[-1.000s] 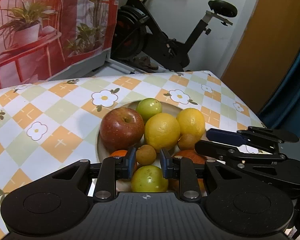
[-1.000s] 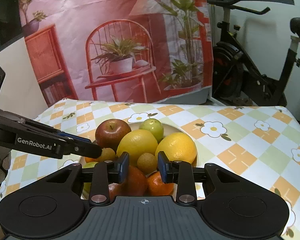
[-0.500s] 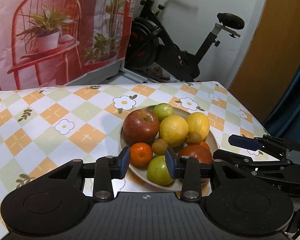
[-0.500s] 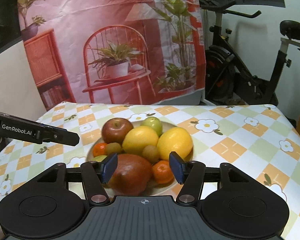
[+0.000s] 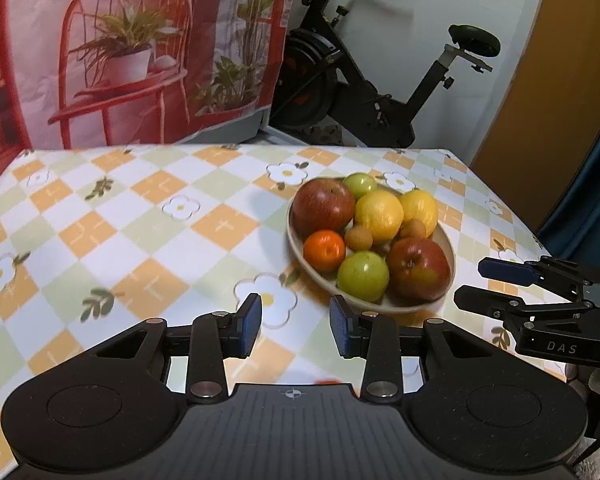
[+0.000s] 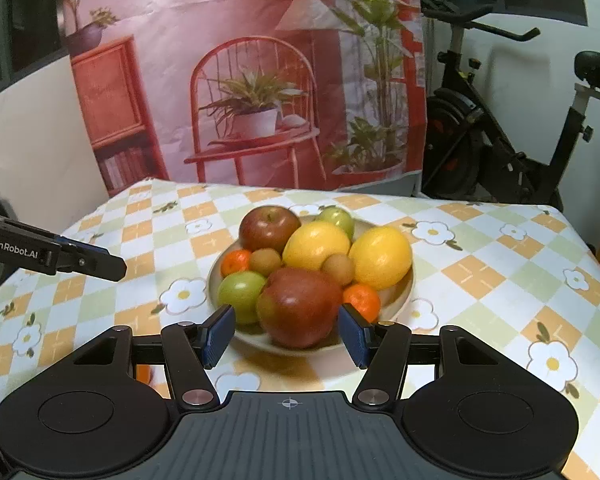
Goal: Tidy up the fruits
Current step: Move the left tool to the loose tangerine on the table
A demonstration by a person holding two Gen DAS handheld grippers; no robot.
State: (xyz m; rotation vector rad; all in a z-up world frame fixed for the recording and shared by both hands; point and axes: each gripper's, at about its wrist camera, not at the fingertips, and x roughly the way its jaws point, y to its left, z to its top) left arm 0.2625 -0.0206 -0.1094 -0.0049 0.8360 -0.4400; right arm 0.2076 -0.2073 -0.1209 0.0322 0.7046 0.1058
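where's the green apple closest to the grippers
In the right wrist view, the green apple sits at the plate's near left edge, between the tangerine and big red apple.

"GenRobot.AI" on left tool point(image 6: 112, 268); "DAS" on right tool point(image 5: 476, 286)

Glossy checked tablecloth point(image 5: 148, 216), smooth matt plate point(image 6: 396, 300), shiny-skinned fruit point(image 6: 300, 308), matt black plastic grippers with blue pads point(image 5: 249, 322).

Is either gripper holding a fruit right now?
No: the left gripper and right gripper are open and empty, short of the plate.
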